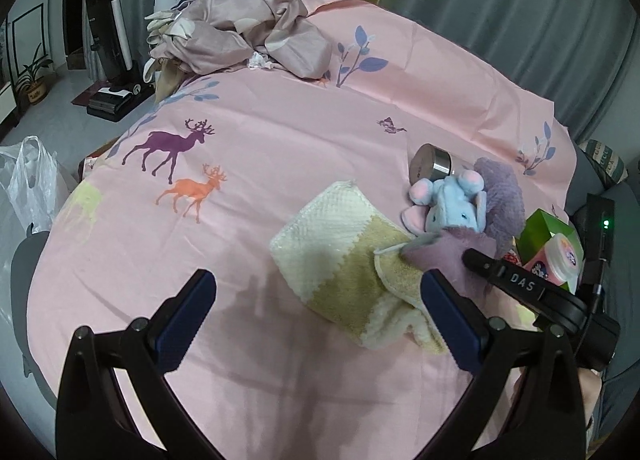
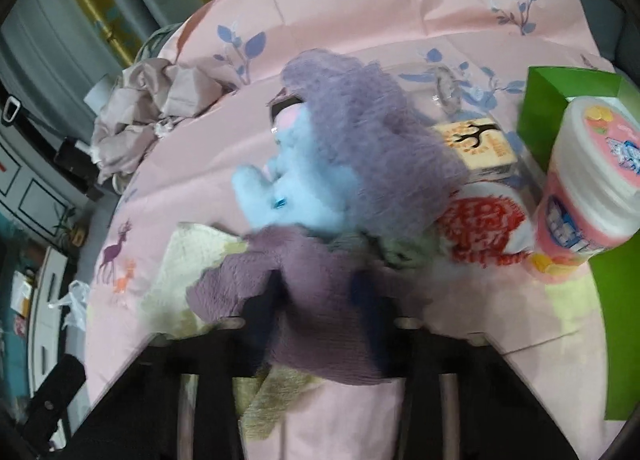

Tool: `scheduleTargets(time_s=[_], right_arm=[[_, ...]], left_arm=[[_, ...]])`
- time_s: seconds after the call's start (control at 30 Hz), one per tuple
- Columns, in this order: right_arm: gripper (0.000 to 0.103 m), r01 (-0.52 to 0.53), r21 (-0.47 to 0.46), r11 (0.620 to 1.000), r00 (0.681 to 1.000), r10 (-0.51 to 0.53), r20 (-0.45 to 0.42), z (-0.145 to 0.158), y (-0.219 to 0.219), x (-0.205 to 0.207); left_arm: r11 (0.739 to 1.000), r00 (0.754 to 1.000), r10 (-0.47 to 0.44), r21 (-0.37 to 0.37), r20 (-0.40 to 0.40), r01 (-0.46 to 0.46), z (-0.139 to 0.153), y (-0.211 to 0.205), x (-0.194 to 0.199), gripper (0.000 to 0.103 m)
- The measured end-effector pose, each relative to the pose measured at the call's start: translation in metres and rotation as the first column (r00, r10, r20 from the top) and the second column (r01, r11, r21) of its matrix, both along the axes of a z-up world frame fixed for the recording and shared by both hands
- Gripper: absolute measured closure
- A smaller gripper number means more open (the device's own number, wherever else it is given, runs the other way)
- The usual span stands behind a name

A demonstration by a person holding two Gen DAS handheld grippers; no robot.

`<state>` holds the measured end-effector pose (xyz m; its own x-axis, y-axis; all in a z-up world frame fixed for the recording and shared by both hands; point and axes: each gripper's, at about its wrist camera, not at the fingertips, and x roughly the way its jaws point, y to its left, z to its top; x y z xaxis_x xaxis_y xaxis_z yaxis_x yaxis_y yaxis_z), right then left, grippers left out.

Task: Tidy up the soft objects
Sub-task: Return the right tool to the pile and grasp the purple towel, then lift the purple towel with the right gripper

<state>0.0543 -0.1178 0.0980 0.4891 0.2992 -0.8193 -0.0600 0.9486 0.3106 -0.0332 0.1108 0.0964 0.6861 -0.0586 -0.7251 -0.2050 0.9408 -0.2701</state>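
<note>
On the pink bedsheet printed with deer and blue leaves [image 1: 280, 132], the left gripper [image 1: 316, 300] hovers low with its blue-padded fingers [image 1: 188, 312] spread wide apart and empty, the folded cream and tan waffle-weave towel [image 1: 340, 244] lying just beyond and between them. To the right, the right gripper [image 2: 320, 292] has its fingers pressed together on a mauve fuzzy cloth [image 2: 304, 292], which overlaps the towel's right edge. Just beyond that cloth lies a light-blue plush toy with pink ears [image 1: 452, 204], with a lavender shaggy cloth [image 2: 360, 140] draped against it. A silver metal cylinder [image 1: 430, 164] rests behind the plush. Farther right stand a pink lidded tub [image 2: 588, 188] and a green box [image 2: 548, 108]. A crumpled heap of beige bedding [image 1: 240, 36] sits at the far left.
</note>
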Motion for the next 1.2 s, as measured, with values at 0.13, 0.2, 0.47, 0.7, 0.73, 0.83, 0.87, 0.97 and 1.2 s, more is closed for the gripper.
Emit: scheduleTargets(time_s=[0.13, 0.2, 0.47, 0.7, 0.73, 0.83, 0.87, 0.97, 1.2], right_arm=[[0.085, 0.004, 0.042, 0.999, 0.999, -0.006, 0.054, 0.022, -0.016, -0.006], [0.085, 0.001, 0.042, 0.999, 0.995, -0.005, 0.098, 0.043, -0.024, -0.015], [0.085, -0.079, 0.019, 0.997, 0.981, 0.075, 0.179, 0.105, -0.041, -0.056], [0.085, -0.203, -0.057, 0.978, 0.978, 0.2, -0.058, 0.041, -0.03, -0.059], [0.085, -0.215, -0.05, 0.975, 0.973, 0.209, -0.1, 0.03, -0.028, -0.056], [0.078, -0.165, -0.05, 0.985, 0.97, 0.152, -0.191, 0.007, -0.035, -0.049], [0.063, -0.14, -0.06, 0.988, 0.972, 0.126, -0.196, 0.004, -0.04, -0.048], [0.027, -0.065, -0.081, 0.995, 0.987, 0.052, -0.154, 0.012, -0.056, -0.049], [0.026, 0.02, 0.104, 0.994, 0.995, -0.009, -0.101, 0.032, -0.092, -0.055]], left_arm=[[1.0, 1.0, 0.0, -0.008, 0.006, 0.0, 0.002, -0.001, -0.001, 0.001], [1.0, 1.0, -0.003, -0.013, 0.005, 0.003, 0.002, -0.002, -0.001, 0.001], [1.0, 1.0, -0.021, -0.023, 0.003, 0.021, 0.002, -0.009, -0.003, 0.001], [0.996, 0.997, -0.073, -0.058, -0.033, 0.071, -0.005, -0.026, -0.002, 0.002], [0.994, 0.995, -0.087, -0.065, -0.038, 0.085, -0.006, -0.029, -0.002, 0.002], [0.991, 0.992, -0.111, -0.074, -0.052, 0.107, -0.009, -0.04, -0.003, 0.003], [0.991, 0.991, -0.118, -0.075, -0.057, 0.113, -0.009, -0.044, -0.004, 0.006], [0.984, 0.986, -0.156, -0.096, -0.054, 0.15, -0.009, -0.055, -0.005, 0.01], [0.941, 0.943, -0.321, -0.141, -0.086, 0.307, -0.02, -0.102, -0.011, 0.03]])
